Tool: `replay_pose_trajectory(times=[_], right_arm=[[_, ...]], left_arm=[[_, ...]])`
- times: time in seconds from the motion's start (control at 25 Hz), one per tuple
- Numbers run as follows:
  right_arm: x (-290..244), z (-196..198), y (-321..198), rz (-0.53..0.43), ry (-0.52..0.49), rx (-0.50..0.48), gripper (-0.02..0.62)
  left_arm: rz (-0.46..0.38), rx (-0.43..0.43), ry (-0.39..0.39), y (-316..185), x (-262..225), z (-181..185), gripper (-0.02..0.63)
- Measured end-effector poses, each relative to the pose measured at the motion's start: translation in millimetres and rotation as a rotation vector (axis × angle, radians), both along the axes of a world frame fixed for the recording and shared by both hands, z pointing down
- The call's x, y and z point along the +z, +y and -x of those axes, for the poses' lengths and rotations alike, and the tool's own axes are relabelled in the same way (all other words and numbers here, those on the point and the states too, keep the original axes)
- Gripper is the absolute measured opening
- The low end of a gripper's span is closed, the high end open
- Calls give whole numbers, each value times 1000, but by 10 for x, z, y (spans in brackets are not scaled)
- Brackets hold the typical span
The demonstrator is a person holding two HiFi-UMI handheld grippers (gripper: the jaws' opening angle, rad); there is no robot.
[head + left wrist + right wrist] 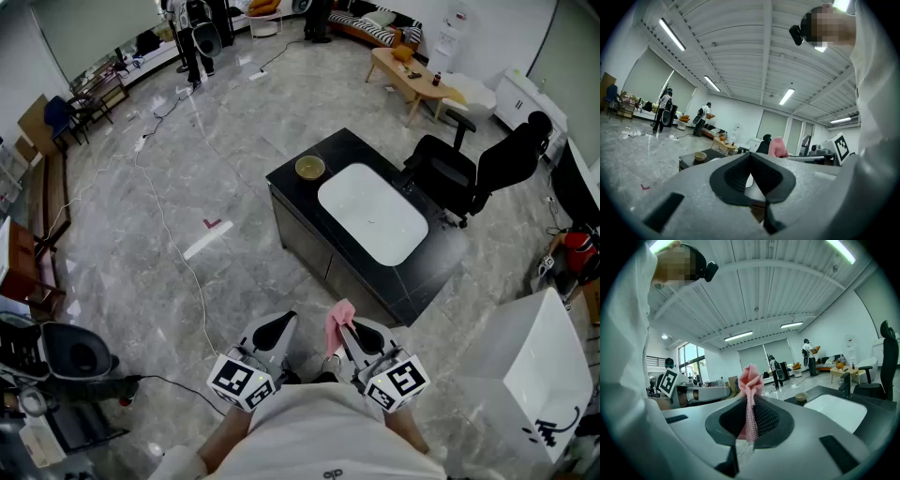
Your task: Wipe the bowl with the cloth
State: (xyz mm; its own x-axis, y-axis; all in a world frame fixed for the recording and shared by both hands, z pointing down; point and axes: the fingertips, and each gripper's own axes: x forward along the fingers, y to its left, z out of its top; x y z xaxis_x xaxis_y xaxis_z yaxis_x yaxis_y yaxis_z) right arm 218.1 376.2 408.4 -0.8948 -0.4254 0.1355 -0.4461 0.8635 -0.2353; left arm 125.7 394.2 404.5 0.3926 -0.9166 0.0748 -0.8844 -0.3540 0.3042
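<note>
Cloth (751, 380) is clamped in your right gripper (749, 398). The jaws are closed on the pink mesh, its bunched top stands above the jaw tips, and a short end hangs below them. Your left gripper (751, 155) has its jaws pressed together with nothing between them. You hold both grippers side by side, close to your body and roughly level, over the grey floor (169, 187) and well short of the table (412, 292).

The black table stands ahead of you, turned at an angle, with one corner pointing your way. A white basin (372, 214) takes up most of its top. The bowl (310, 168) sits upright on the black surface by the table's far left short edge, just beside the basin's end and apart from it. It is well apart from the cloth and from both grippers.

A black chair (478, 169) stands against the table's far right side. A thin cable (178, 253) runs across the floor to the left of the table. Beyond it, at the far end of the room, stand a low wooden table (410, 77) and a striped sofa (370, 28).
</note>
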Motion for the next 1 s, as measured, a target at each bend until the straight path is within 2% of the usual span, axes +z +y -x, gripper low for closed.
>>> replay_pose_trajectory(times=[0.48,0.68,1.0], right_arm=[[-63,365,-28,3,-20,1,28],[-127,595,-92,-35,-16,14,28],[-375,974,-325,-113,-6,87,28]], left_arm=[[-31,-10,-20,-55,-56,407,12],[-44,-5,-22,-138,-80,600,12],[-78,51,-44,-278,-259,968,12]])
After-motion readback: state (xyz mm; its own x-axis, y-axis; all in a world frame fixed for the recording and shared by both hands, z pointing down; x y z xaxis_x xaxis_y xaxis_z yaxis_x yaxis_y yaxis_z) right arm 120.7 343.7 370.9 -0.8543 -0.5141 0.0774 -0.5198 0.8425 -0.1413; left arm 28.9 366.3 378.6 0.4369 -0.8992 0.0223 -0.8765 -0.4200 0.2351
